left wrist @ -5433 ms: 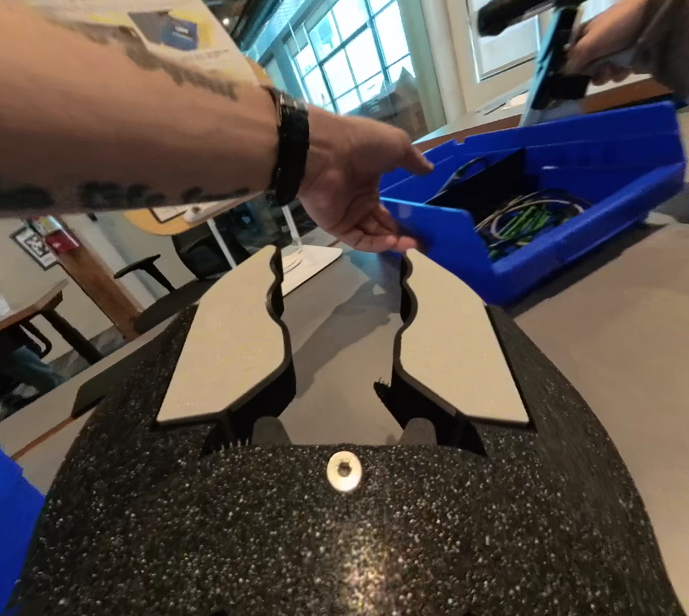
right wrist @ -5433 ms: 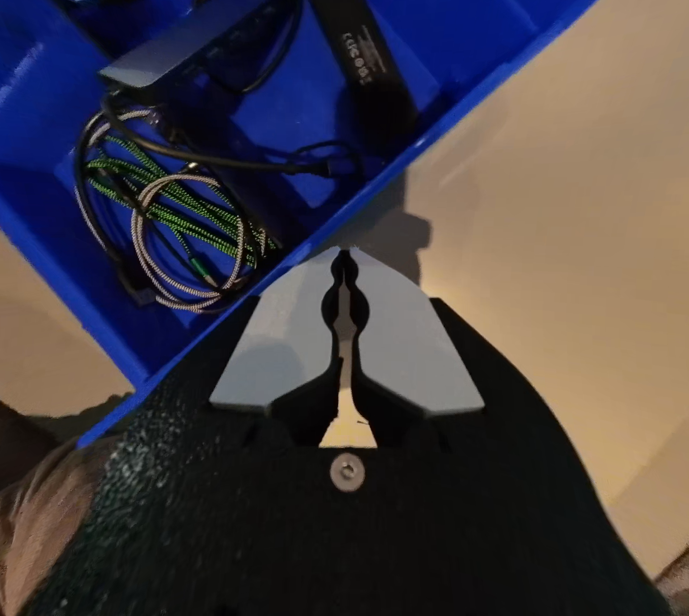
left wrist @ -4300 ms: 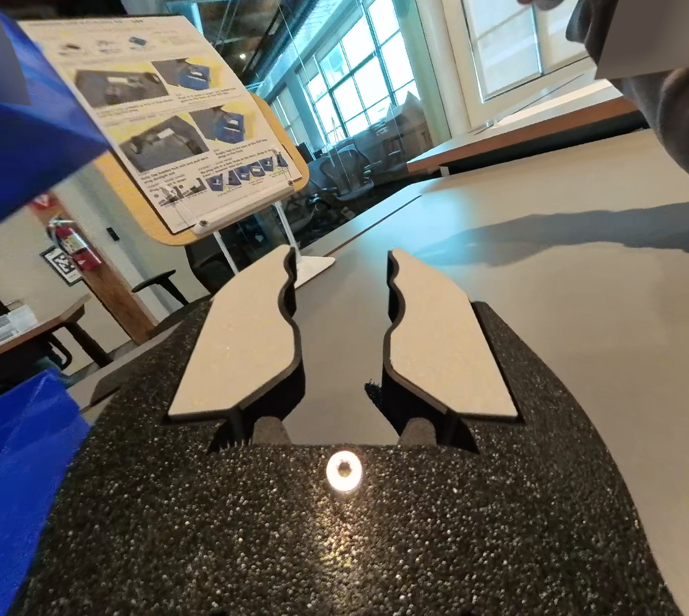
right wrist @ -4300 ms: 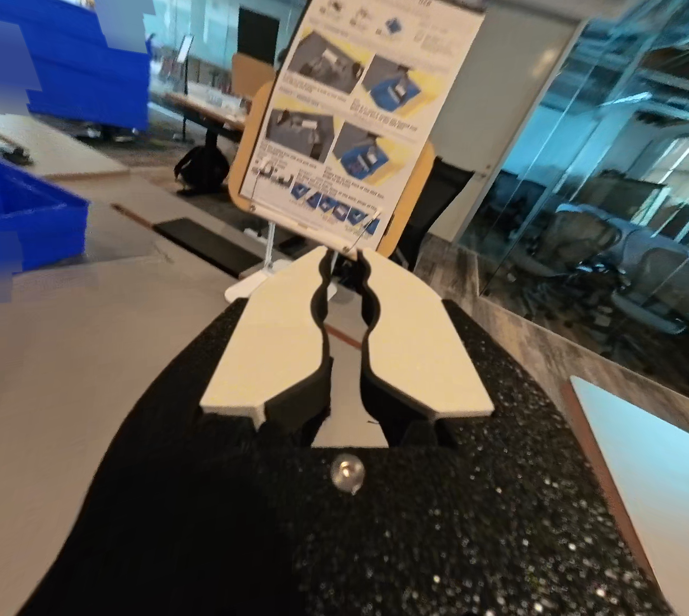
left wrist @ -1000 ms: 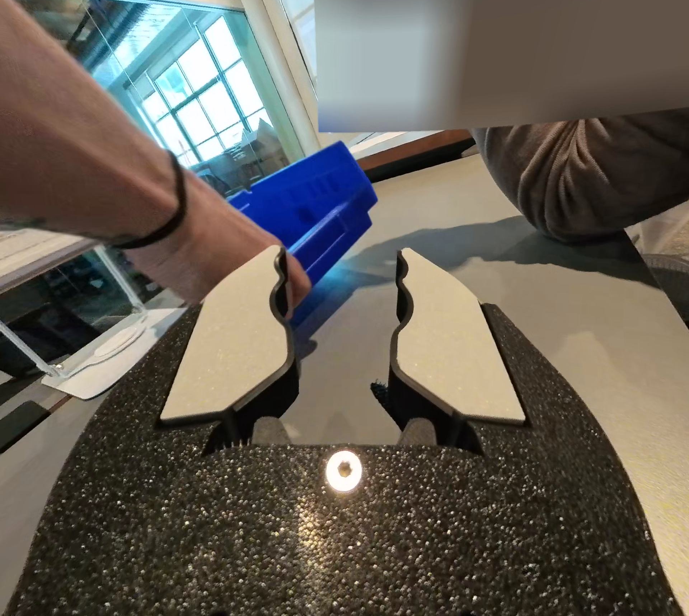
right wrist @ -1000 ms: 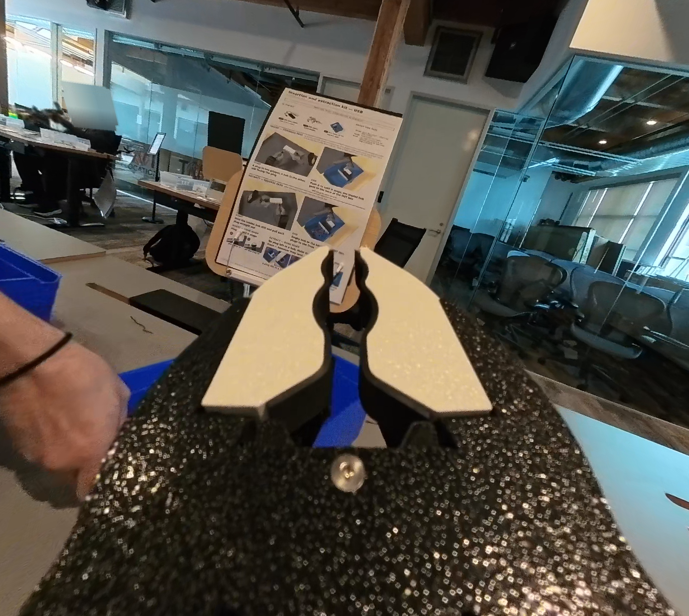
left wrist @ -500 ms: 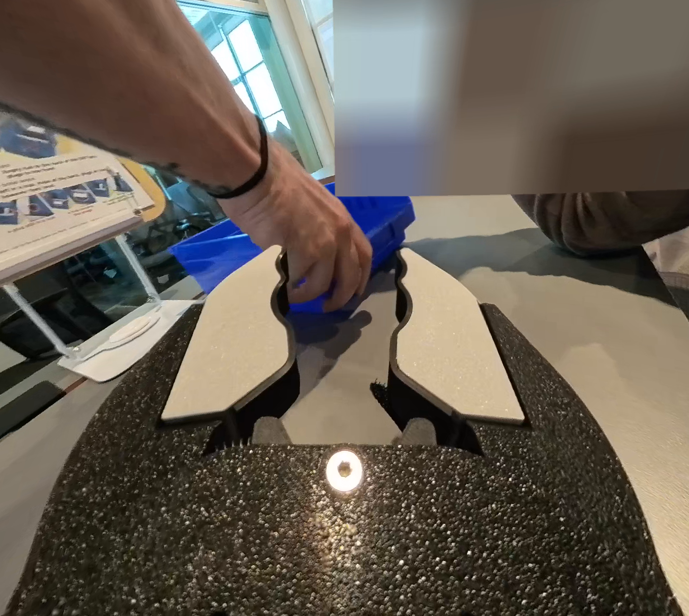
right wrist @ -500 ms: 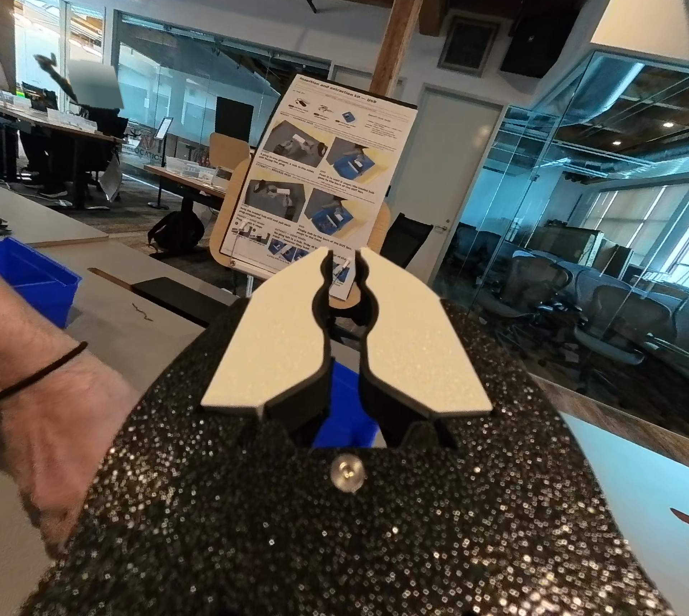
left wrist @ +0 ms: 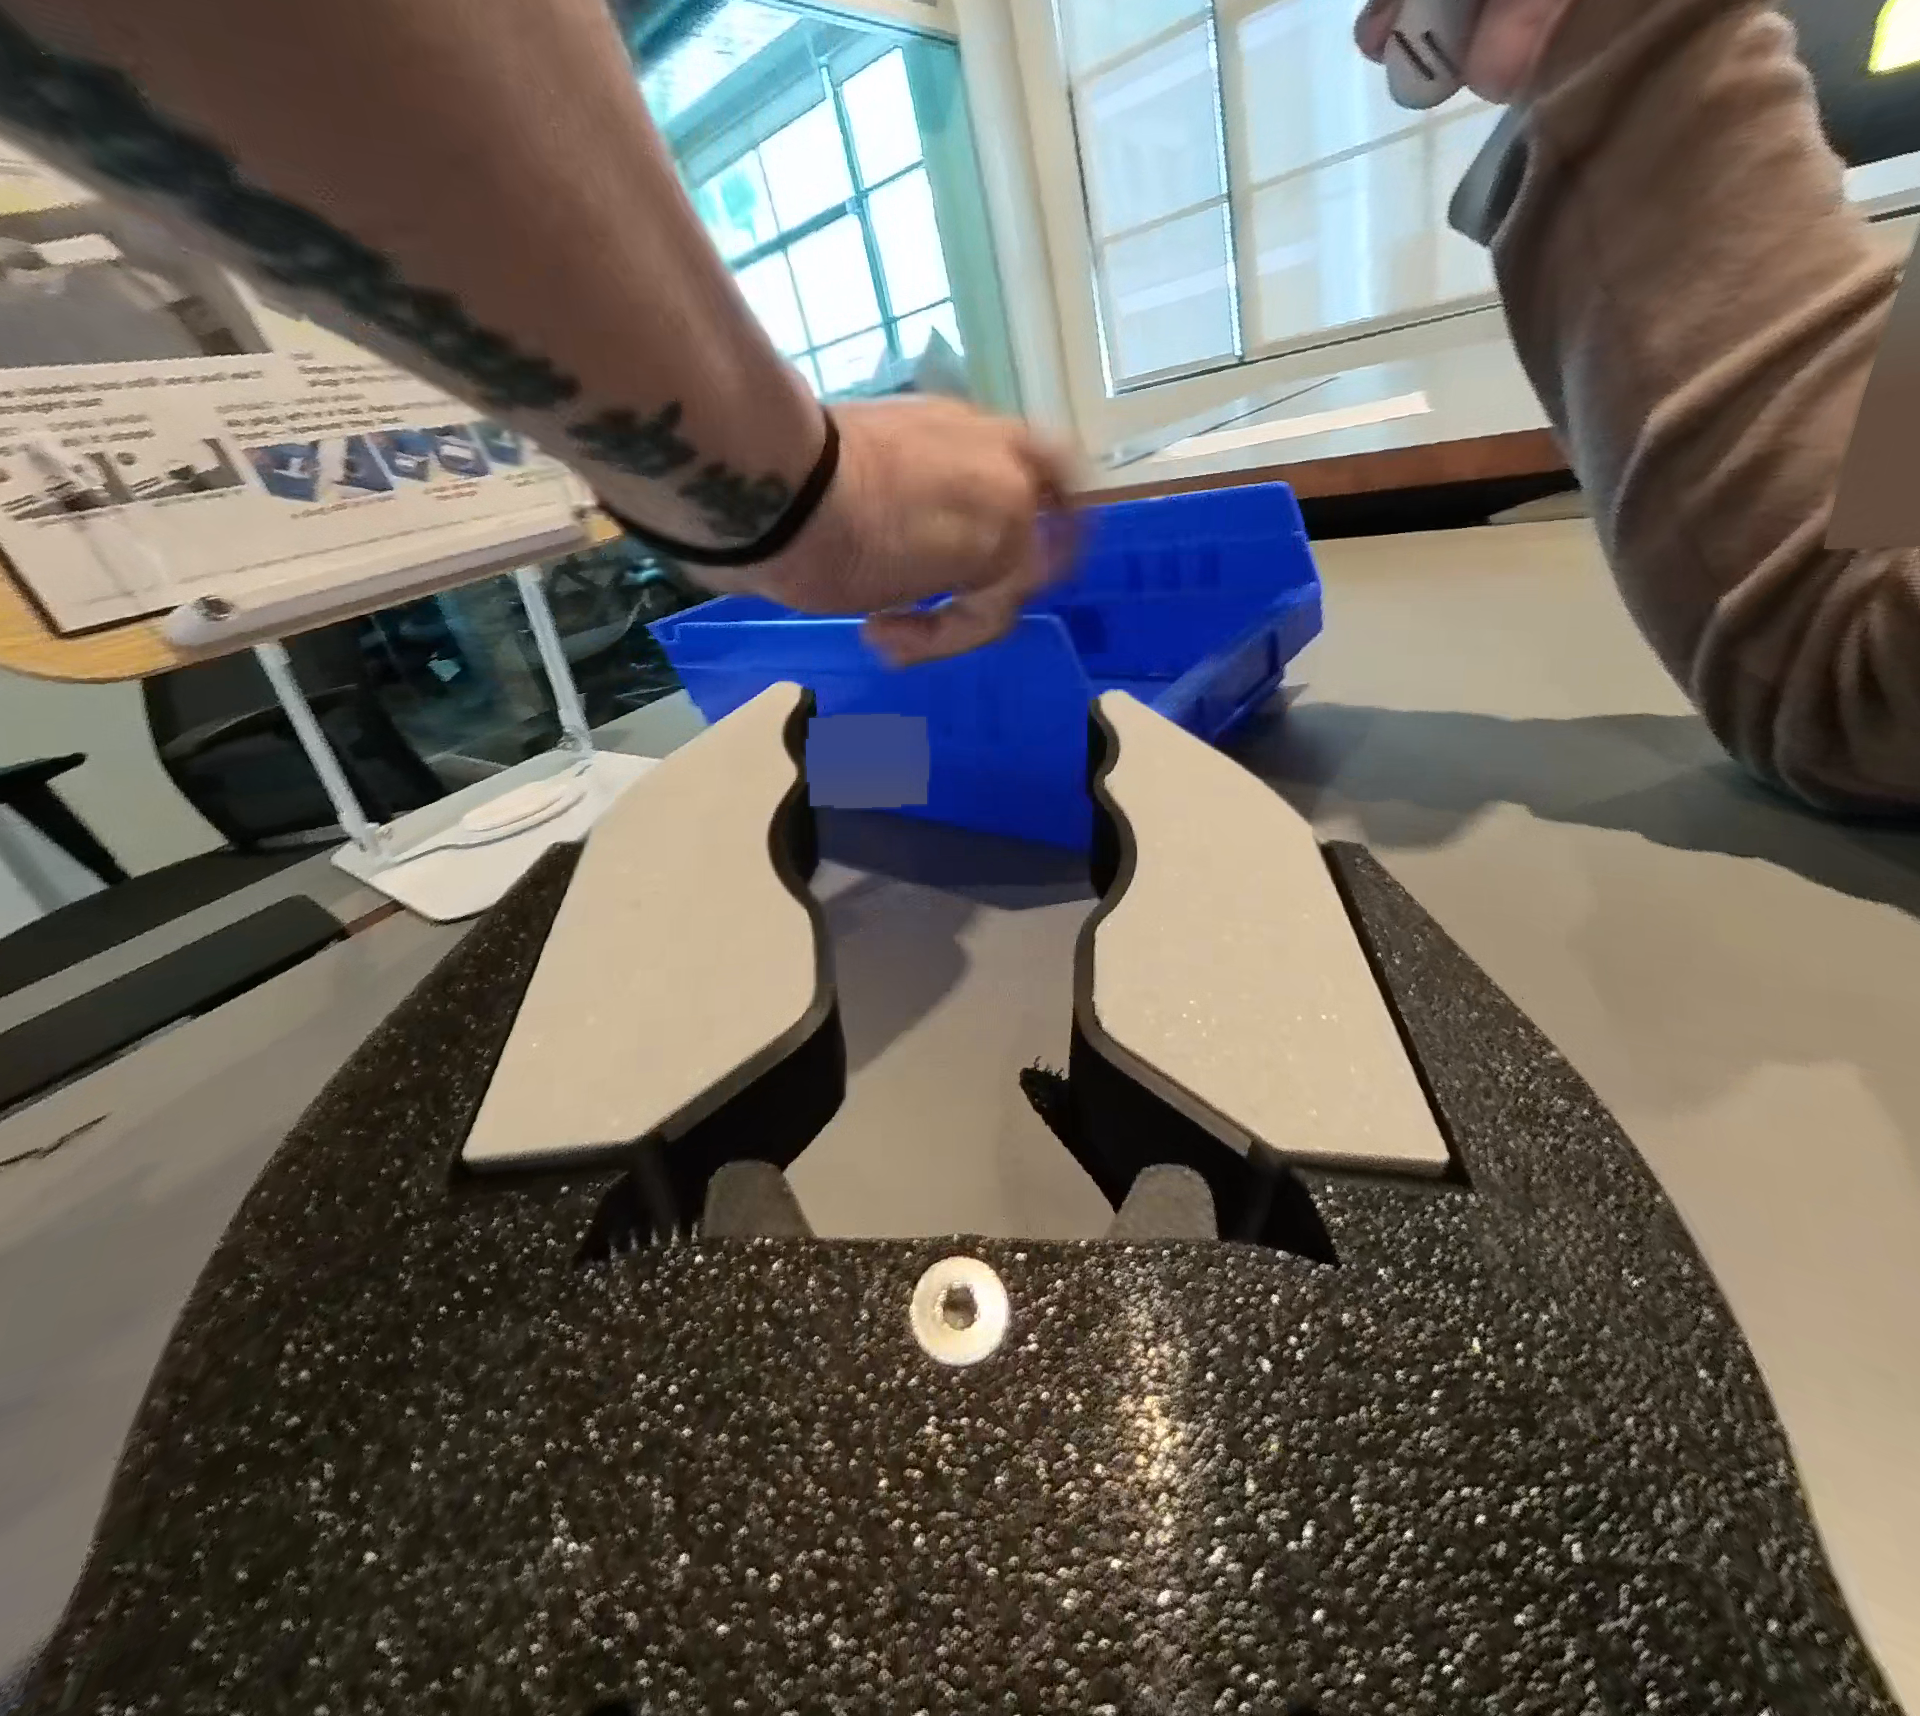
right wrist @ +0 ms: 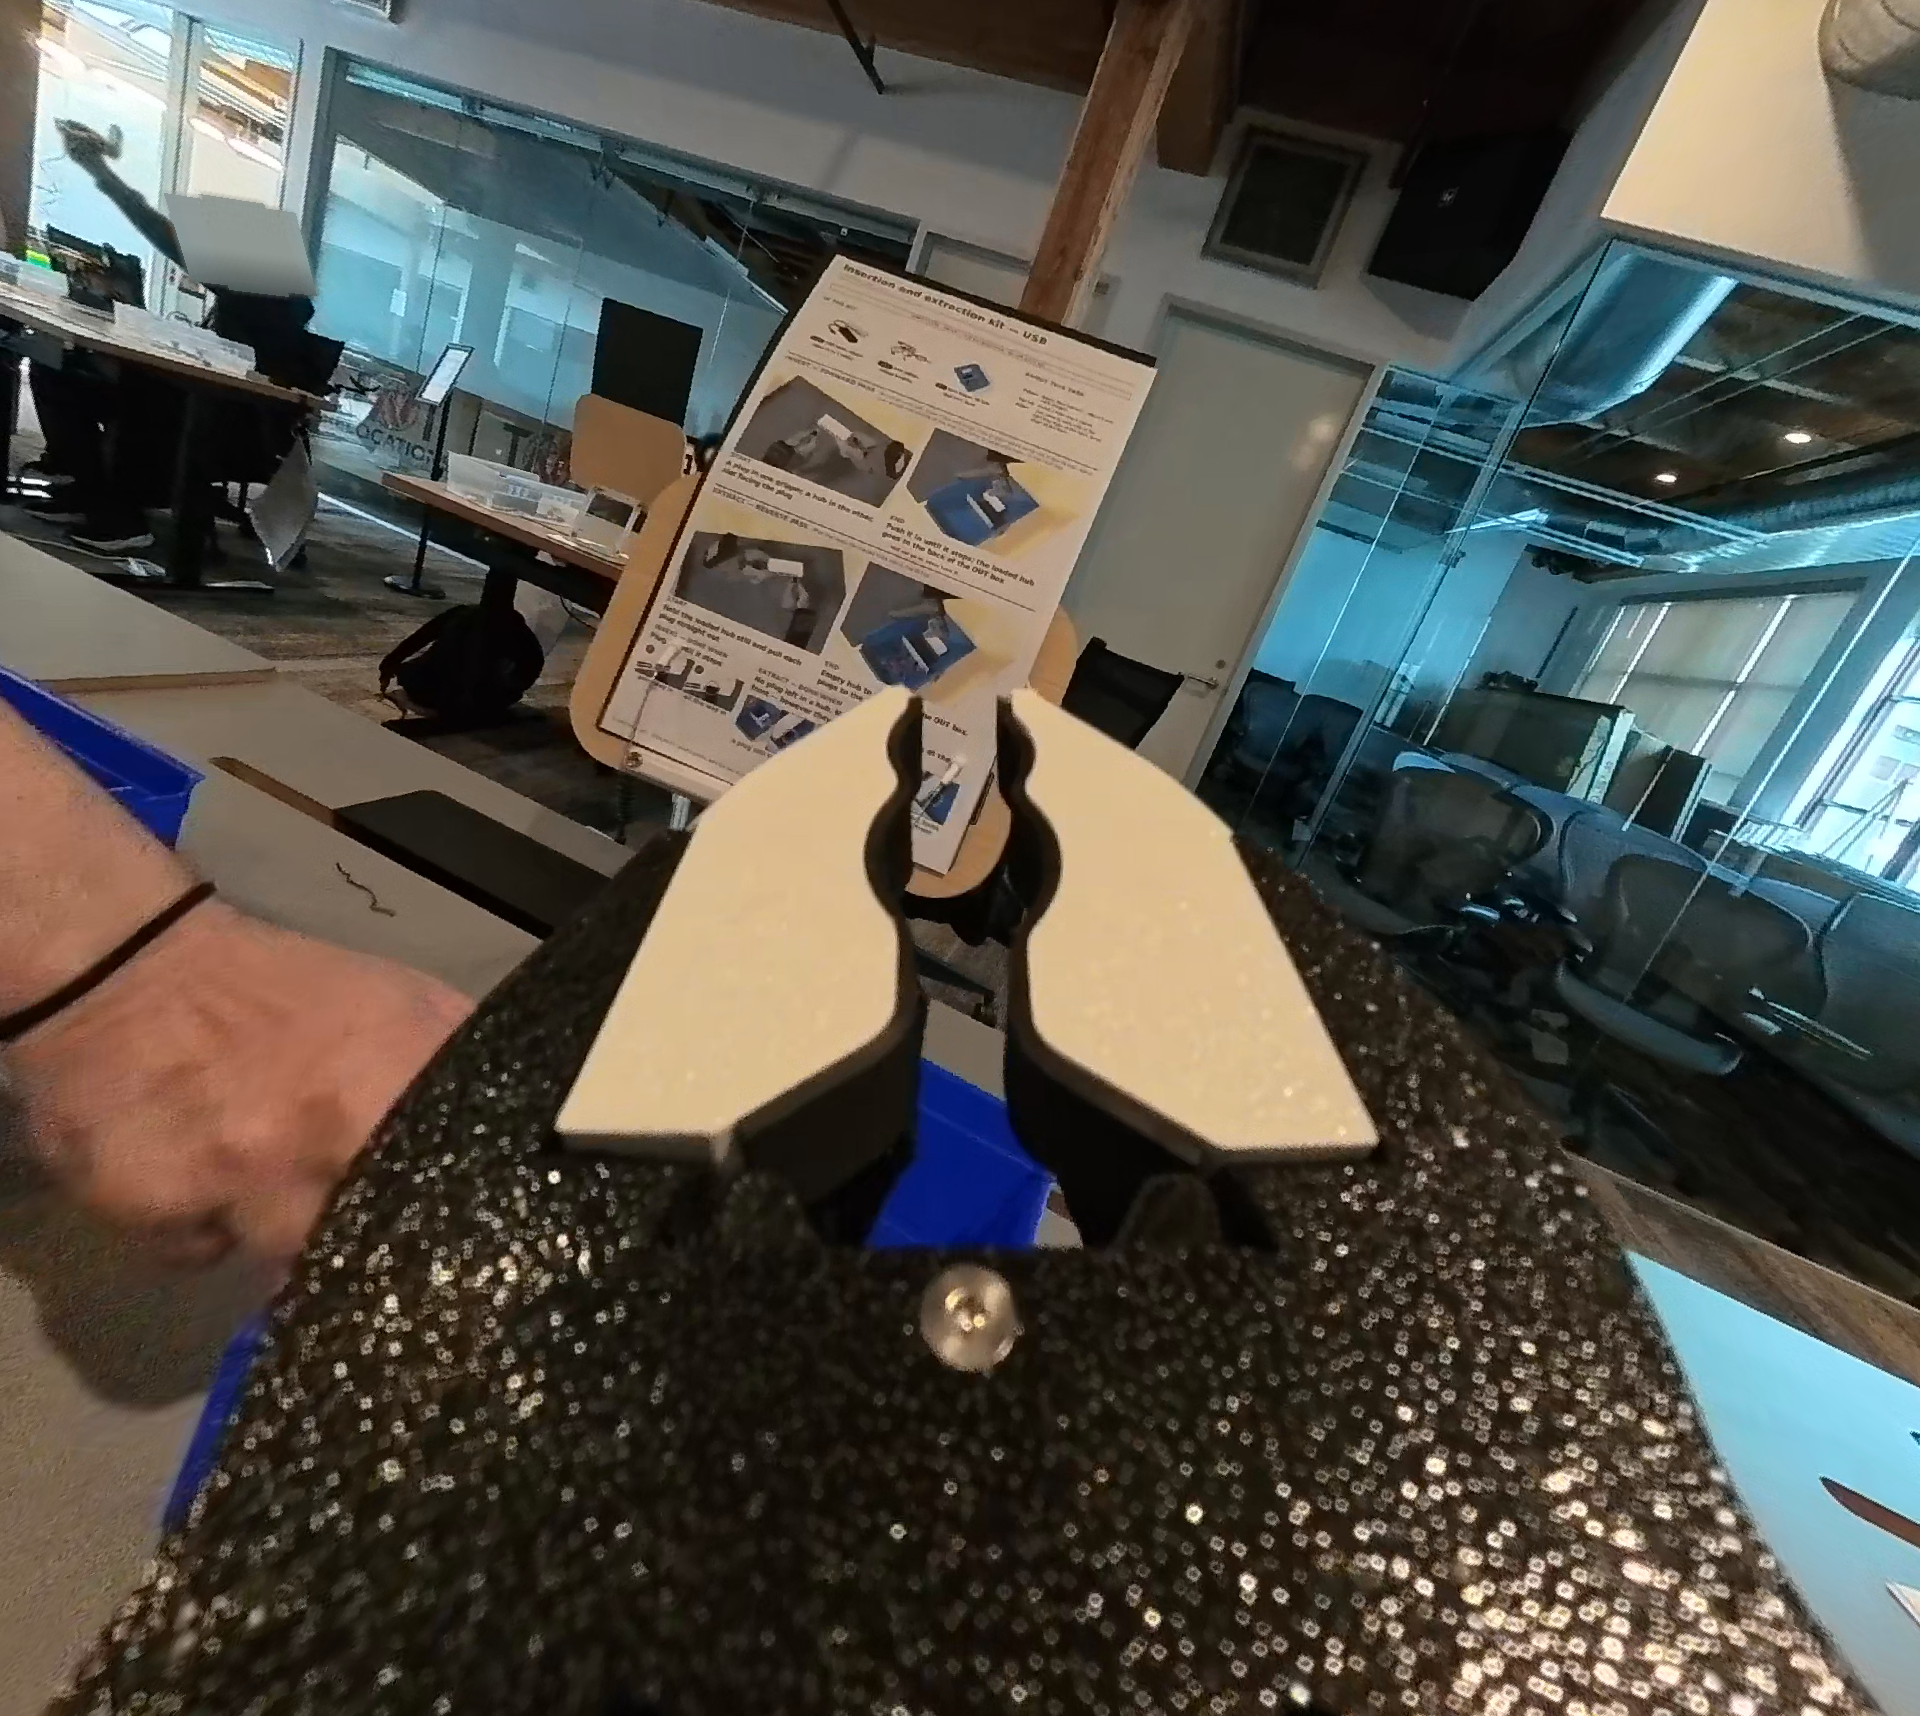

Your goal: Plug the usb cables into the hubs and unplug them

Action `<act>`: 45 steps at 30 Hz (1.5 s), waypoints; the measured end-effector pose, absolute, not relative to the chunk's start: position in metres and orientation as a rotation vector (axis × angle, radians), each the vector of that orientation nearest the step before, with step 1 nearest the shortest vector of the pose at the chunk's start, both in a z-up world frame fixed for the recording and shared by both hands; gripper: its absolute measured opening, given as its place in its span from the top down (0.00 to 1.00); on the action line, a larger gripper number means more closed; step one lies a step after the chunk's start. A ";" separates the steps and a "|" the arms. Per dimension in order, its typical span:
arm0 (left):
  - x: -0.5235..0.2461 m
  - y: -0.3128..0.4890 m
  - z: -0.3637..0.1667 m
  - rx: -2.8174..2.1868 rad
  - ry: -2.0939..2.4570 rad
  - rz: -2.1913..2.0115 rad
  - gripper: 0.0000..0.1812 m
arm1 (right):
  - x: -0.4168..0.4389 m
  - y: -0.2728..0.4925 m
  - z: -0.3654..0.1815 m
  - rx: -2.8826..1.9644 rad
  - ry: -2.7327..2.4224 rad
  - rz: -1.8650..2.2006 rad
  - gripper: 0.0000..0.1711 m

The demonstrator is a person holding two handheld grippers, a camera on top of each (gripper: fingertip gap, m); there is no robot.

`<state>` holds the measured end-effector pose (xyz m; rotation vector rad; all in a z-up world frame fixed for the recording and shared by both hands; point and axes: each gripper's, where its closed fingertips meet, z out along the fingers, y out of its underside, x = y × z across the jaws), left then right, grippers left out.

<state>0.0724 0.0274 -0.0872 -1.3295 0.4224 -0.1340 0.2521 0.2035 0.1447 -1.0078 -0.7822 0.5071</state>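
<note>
In the left wrist view my left gripper [left wrist: 951, 710] is open and empty, low over the grey table [left wrist: 1558, 939]. A blue bin [left wrist: 987, 731] stands just beyond its fingertips. A bare hand [left wrist: 914, 534] with a black wristband reaches over the bin's rim. The cables and hubs are hidden inside the bin. My right gripper [right wrist: 956, 710] is almost shut, with a narrow gap and nothing in it. It is held up and points across the room. The blue bin [right wrist: 956, 1178] shows below it, with the bare hand [right wrist: 187, 1116] to the left.
A printed instruction sheet on a stand [left wrist: 260, 471] is at the table's far left edge; it also shows in the right wrist view [right wrist: 914, 523]. A brown-sleeved arm [left wrist: 1714, 471] rests on the table at right. A second blue bin [right wrist: 94, 762] sits far left.
The bare hand has slid the blue bin round and closer in front of my left gripper, and now reaches over its rim. My right gripper has stayed raised and narrow.
</note>
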 end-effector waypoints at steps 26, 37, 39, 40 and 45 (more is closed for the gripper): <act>0.021 0.042 -0.102 -1.486 0.192 0.117 0.73 | 0.214 0.207 0.118 -1.091 -0.962 0.422 0.91; -0.021 0.034 -0.064 -1.760 0.117 0.184 0.75 | 0.180 0.185 0.109 -1.096 -1.058 0.444 0.91; -0.029 0.037 -0.047 -1.837 0.102 0.141 0.73 | 0.161 0.171 0.109 -1.066 -1.086 0.466 0.92; -0.033 0.040 -0.039 -1.883 0.106 0.133 0.73 | 0.150 0.162 0.110 -1.049 -1.101 0.490 0.92; -0.057 0.068 -0.004 -2.015 0.136 0.171 0.71 | 0.092 0.133 0.114 -1.004 -1.095 0.629 0.93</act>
